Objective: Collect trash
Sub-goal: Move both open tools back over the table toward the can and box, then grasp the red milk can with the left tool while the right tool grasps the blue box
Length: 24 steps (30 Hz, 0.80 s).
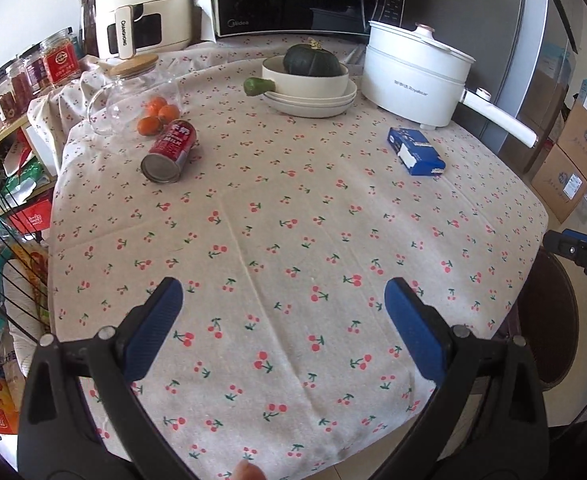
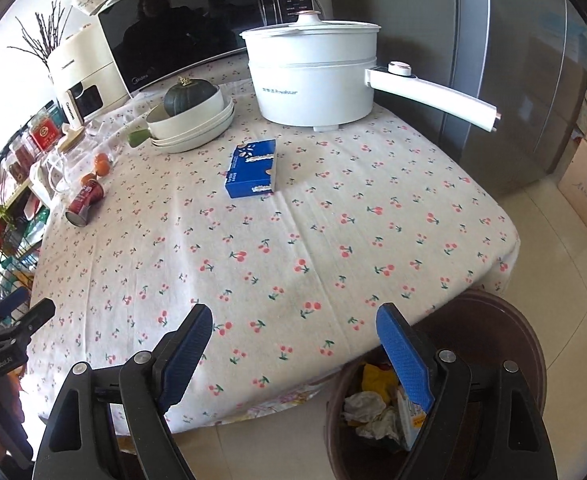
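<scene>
One red can (image 1: 169,151), one blue box (image 1: 415,151), three oranges (image 1: 158,115), one squash (image 1: 312,61)

On the table (image 1: 293,240) before me, the can (image 1: 169,151) lies on its side far left, the box (image 1: 415,151) right, the pot (image 1: 415,80) behind it; the bin (image 2: 493,360) stands below the right edge

A broad bare stretch of the cherry-print tablecloth (image 1: 293,248) is left open at the near side. Farther back, passage is narrowed by a tipped red metal can (image 1: 169,151), a flat blue cardboard box (image 2: 252,169) and a white long-handled electric pot (image 2: 313,80).
</scene>
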Each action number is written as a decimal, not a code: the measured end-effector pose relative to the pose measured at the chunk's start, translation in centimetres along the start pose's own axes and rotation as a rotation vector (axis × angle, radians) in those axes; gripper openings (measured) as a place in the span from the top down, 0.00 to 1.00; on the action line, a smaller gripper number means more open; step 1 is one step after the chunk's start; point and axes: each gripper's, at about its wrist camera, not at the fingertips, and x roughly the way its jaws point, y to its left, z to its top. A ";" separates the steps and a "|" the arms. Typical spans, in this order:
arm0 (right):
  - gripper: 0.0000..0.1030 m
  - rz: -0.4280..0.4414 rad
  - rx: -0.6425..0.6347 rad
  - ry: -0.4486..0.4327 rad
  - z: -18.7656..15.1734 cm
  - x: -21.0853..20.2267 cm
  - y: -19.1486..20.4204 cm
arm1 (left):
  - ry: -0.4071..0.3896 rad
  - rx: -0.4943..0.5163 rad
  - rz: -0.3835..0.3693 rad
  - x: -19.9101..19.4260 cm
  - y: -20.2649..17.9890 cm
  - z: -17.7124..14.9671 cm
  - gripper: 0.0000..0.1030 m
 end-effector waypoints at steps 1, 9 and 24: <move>0.17 0.005 0.001 0.004 0.5 0.5 0.5 | 0.003 -0.007 0.014 0.4 0.8 0.3 0.02; 0.16 0.028 -0.005 0.046 4.6 5.9 2.7 | 0.050 -0.048 0.099 4.7 7.6 4.8 0.02; 0.14 0.010 -0.062 0.057 10.0 17.2 5.4 | 0.093 -0.127 0.030 14.5 12.9 10.4 0.02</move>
